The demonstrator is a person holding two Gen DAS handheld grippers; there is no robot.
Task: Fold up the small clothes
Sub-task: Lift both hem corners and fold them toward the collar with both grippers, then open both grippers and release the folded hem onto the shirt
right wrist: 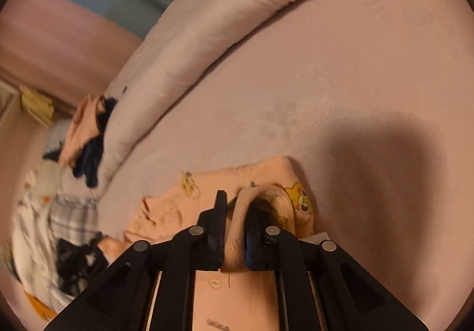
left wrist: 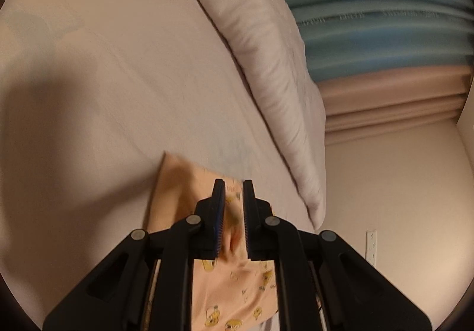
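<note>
A small peach garment (left wrist: 234, 280) with yellow cartoon prints lies under and between my left gripper (left wrist: 233, 187), whose jaws are closed on a fold of it above the pink bed sheet (left wrist: 118, 79). In the right wrist view the same peach garment (right wrist: 183, 206) lies crumpled on the sheet (right wrist: 326, 64). My right gripper (right wrist: 237, 197) is shut on its ribbed collar edge (right wrist: 237, 230), which loops up between the fingers. A yellow cartoon print (right wrist: 300, 197) shows beside the right finger.
A rolled pale duvet (left wrist: 266, 70) runs along the bed, and it also shows in the right wrist view (right wrist: 207, 34). A pile of other clothes (right wrist: 59, 212), checked, dark and peach, lies at the left. A blue and pink blanket (left wrist: 370, 20) lies beyond the duvet.
</note>
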